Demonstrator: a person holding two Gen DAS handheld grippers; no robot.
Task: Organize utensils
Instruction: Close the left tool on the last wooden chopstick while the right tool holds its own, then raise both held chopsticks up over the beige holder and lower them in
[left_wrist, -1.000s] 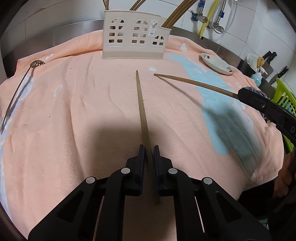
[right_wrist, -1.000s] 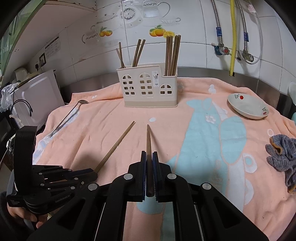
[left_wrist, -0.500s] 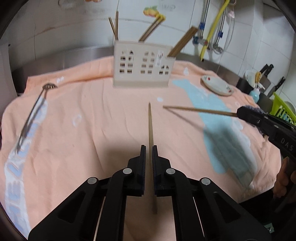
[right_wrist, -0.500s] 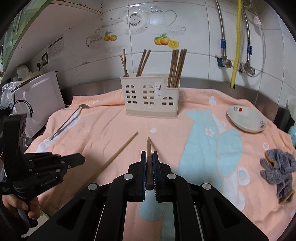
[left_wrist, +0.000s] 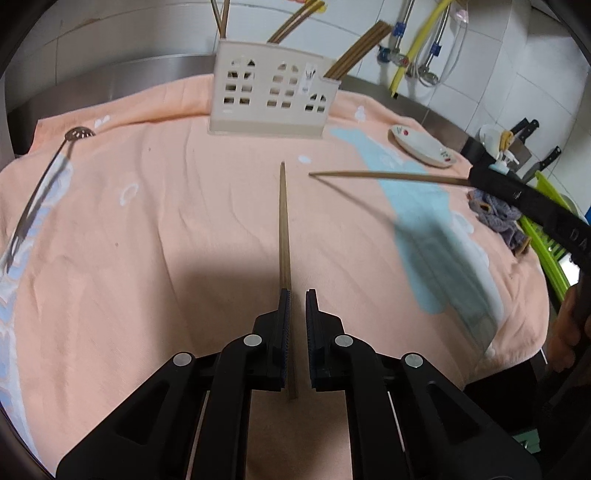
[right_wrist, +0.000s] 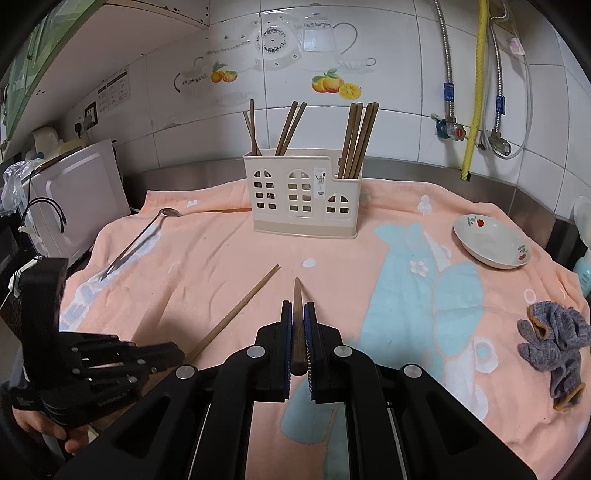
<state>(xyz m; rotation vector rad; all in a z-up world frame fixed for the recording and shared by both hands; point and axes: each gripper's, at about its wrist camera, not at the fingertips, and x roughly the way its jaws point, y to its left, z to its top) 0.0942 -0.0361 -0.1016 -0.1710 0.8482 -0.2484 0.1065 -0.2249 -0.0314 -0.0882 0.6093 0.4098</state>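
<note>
Both tongs, left (left_wrist: 297, 325) & right (right_wrist: 297, 328), each clamp 1 chopstick (left_wrist: 283, 229); most sticks already in holder (right_wrist: 303, 195), these 2 + ladle (right_wrist: 136, 243) left.

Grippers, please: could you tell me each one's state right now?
Left gripper: shut on a chopstick.
Right gripper: shut on another chopstick.

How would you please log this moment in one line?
left claw: shut on chopstick | right claw: shut on second chopstick | holder: ahead | both raised over towel
</note>
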